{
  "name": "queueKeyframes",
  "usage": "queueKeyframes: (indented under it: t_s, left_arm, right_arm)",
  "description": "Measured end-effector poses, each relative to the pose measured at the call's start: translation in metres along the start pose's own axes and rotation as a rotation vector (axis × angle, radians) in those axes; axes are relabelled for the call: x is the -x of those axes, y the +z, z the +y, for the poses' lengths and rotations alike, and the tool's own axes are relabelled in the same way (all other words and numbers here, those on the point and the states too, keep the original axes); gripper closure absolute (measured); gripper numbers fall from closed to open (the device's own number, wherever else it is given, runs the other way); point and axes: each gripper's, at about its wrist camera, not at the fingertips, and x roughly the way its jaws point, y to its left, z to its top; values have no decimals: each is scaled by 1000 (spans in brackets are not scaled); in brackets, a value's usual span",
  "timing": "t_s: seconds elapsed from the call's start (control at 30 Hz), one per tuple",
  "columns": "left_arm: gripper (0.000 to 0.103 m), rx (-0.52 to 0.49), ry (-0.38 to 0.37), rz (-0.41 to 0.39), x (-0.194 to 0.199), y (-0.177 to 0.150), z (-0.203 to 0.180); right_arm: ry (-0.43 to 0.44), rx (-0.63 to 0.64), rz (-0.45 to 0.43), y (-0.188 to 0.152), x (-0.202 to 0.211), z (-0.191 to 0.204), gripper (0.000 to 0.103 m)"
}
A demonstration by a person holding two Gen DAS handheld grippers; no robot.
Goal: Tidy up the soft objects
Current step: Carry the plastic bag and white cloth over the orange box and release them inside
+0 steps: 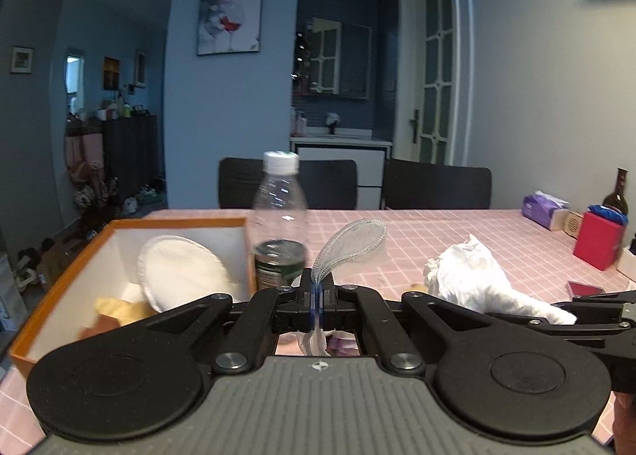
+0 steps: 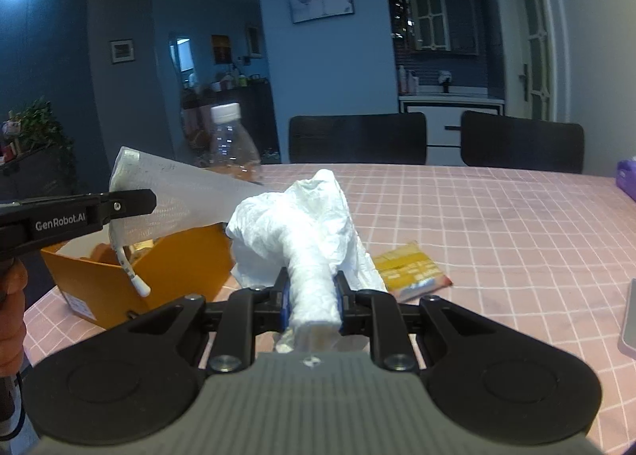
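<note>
**Both jaws loaded, box to the left**

Jaws: the left gripper point(image 1: 317, 298) is pinched tight on a thin translucent white mesh sleeve point(image 1: 351, 244); the right gripper point(image 2: 312, 298) is clamped around the rolled neck of a crumpled white tissue-like wad point(image 2: 302, 216). Both items hang above the worktop.

- Pink checked worktop cloth point(image 2: 497, 224): flat, smooth.
- Orange cardboard box, white inside point(image 1: 119, 222): open-topped, already holding a round white cotton pad point(image 1: 181, 272).
- Wad: bulky, creased, springy; best lowered well inside before release.
- Sleeve: light, floppy netting; likely to catch the box rim or the clear plastic bottle point(image 1: 280, 212) just beside it.
</note>
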Motion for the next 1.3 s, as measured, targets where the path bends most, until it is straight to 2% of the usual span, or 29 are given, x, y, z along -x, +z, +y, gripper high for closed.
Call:
queueKeyframes:
  t_s: [0.2, 0.4, 0.53, 0.63, 0.77, 0.9, 1.13, 1.2, 1.3]
  left_arm:
    - [102, -3, 35, -26, 7, 12, 30]
    - [102, -18, 117, -64, 13, 24, 56]
    - [102, -4, 165, -90, 15, 35, 76]
    - [102, 7, 190, -81, 10, 38, 89]
    - [102, 46, 172, -11, -3, 34, 109]
    - [102, 54, 122, 105, -17, 24, 124]
    - [102, 70, 17, 294, -39, 4, 147]
    - [102, 78, -24, 349, -43, -1, 154]
    - [102, 67, -35, 418, -52, -3, 163]
  right_arm:
    - [78, 39, -8, 16, -6, 24, 84]
    - [167, 81, -58, 46, -16, 48, 84]
    - [240, 84, -81, 67, -30, 66, 84]
    - [295, 61, -62, 80, -49, 80, 84]
    - [385, 0, 21, 90, -83, 92, 84]
    - [444, -12, 133, 86, -114, 107, 84]
    - [382, 142, 330, 75, -163, 132, 83]
    - [361, 207, 356, 74, -173, 139, 83]
    - [308, 330, 391, 71, -185, 154, 82]
